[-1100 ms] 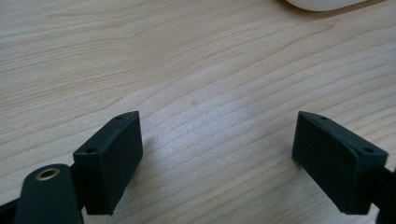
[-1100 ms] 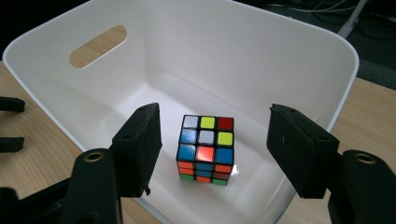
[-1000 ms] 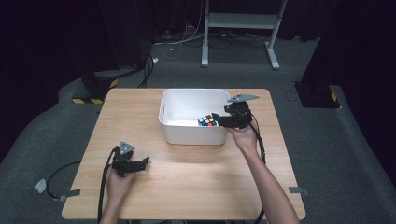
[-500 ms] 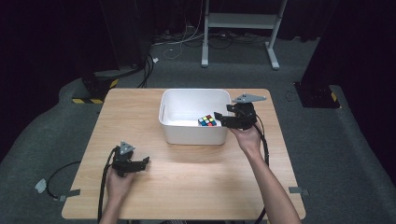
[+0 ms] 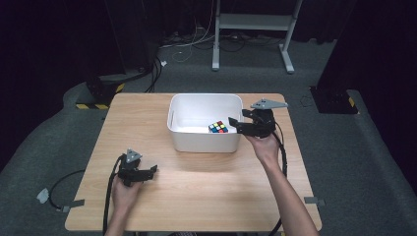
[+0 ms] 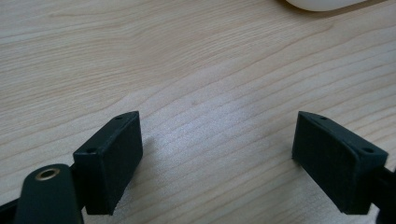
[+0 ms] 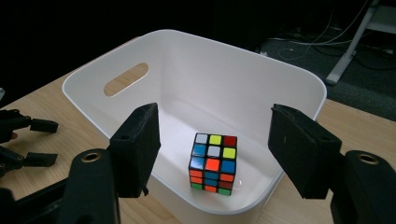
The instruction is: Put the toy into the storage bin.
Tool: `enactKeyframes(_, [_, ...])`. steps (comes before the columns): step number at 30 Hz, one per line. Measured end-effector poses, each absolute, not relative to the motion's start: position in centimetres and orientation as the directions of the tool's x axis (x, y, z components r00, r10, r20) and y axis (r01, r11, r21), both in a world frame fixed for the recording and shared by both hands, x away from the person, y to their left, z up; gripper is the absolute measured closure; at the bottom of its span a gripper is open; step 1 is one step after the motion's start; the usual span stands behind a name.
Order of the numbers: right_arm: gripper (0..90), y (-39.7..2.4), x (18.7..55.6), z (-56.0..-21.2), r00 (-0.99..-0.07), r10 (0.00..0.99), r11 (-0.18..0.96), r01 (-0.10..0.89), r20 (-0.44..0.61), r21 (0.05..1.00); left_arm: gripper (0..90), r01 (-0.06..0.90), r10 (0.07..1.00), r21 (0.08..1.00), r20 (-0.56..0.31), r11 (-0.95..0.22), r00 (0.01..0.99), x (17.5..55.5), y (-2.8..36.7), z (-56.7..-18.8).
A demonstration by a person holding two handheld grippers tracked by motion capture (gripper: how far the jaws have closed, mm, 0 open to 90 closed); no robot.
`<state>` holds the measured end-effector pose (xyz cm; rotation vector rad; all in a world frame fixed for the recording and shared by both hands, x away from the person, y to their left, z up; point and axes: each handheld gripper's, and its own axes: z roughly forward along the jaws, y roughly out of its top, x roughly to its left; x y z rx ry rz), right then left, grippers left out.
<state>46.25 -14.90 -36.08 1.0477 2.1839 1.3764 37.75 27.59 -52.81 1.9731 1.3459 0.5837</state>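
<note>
The right gripper point(image 7: 212, 154), fingers apart above the multicoloured puzzle cube point(image 7: 213, 162) lying free in the white plastic bin point(image 7: 140, 51), could clip the rim and shove it; the left gripper point(image 6: 233, 158) rests spread on the wooden tabletop point(image 6: 187, 70).

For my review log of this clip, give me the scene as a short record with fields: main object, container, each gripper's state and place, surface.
main object: colour puzzle cube, resting on the bin floor, touching neither gripper
container: white plastic bin with a handle slot, upright
right gripper: jaws apart, nothing between the pads, at the bin's right rim above the cube
left gripper: open, nothing held, low over the table near the front left
surface: wooden table
</note>
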Motion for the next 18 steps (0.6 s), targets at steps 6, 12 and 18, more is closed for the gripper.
enactKeyframes(6, [30.5, -15.7, 45.7, -35.9, -0.669, 0.737, 0.232, 0.389, 0.100, 0.891, 16.3, 0.630, 0.930, 0.737, -0.007, -0.244, 0.368, 37.8, 27.6, -52.8])
enactKeyframes(12, [28.9, -16.3, 45.1, -35.8, -0.666, 0.741, 0.238, 0.386, 0.091, 0.891, 16.3, 0.631, 0.929, 0.735, -0.004, -0.248, 0.370, 37.7, 27.6, -52.8])
enactKeyframes(18, [28.3, -17.0, 44.5, -35.6, -0.663, 0.743, 0.222, 0.375, 0.093, 0.900, 16.3, 0.631, 0.929, 0.735, -0.003, -0.248, 0.370, 37.7, 27.6, -52.8])
